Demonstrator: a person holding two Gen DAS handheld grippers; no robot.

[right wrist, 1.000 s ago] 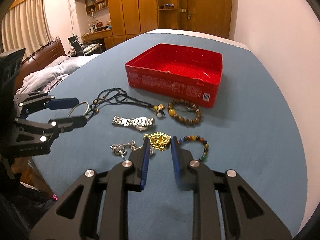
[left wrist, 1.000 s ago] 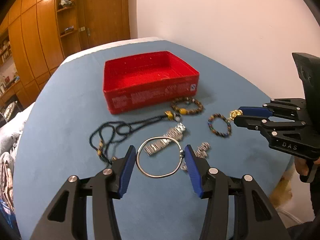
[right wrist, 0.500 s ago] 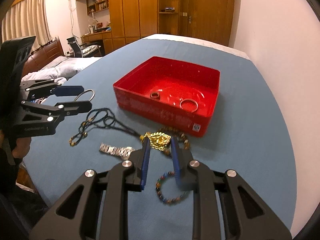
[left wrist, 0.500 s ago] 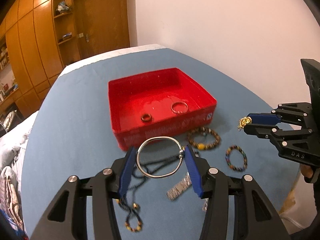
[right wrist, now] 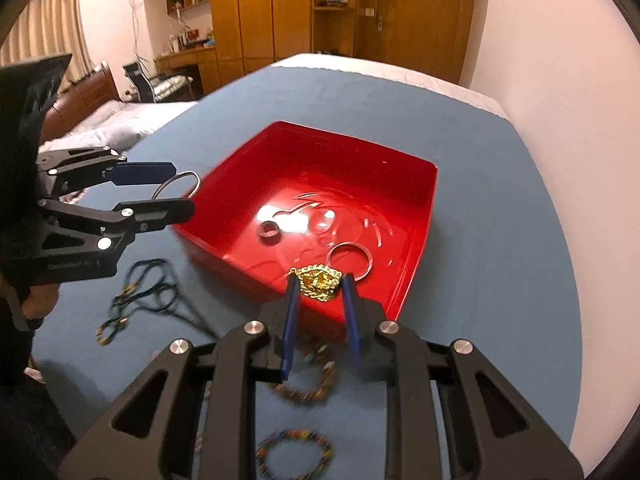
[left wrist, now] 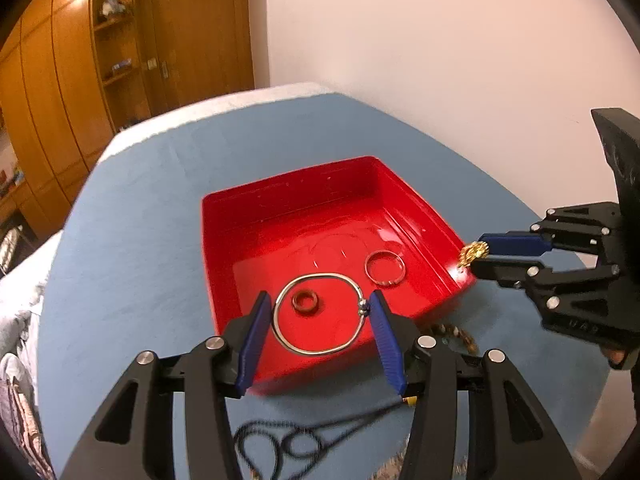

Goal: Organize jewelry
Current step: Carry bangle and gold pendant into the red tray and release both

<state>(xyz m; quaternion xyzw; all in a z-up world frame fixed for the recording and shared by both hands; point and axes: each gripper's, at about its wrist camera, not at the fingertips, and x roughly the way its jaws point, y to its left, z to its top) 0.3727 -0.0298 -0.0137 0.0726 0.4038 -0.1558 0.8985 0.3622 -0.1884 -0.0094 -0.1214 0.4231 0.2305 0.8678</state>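
Left wrist view: the left tongs (left wrist: 318,314) stand about half apart, their blue pads clamped on either side of a silver bangle (left wrist: 319,314), which hangs above the near part of the red tray (left wrist: 224,216). Through the bangle shows a small dark ring (left wrist: 305,301) on the tray floor, and a thin metal ring (left wrist: 385,268) lies just beyond it. At the right edge the right tongs (left wrist: 476,254) pinch a gold trinket (left wrist: 473,252) over the tray's right corner. A black cord necklace (left wrist: 288,440) lies on the blue table (left wrist: 132,216) under the tongs, partly covered by them; a brown bead bracelet (left wrist: 460,334) peeks out beside the tray, mostly hidden.

Right wrist view: the right tongs (right wrist: 320,282) are nearly together, gripping the gold trinket (right wrist: 318,278) over the tray's near wall (right wrist: 256,276). The left tongs (right wrist: 170,186) at the left hold the bangle (right wrist: 178,184) by the tray's left edge; only part of its loop shows. The necklace (right wrist: 148,296) is blurred. A brown bracelet (right wrist: 308,388) is partly behind the tongs, and a multicoloured bead bracelet (right wrist: 294,452) lies nearer the camera.
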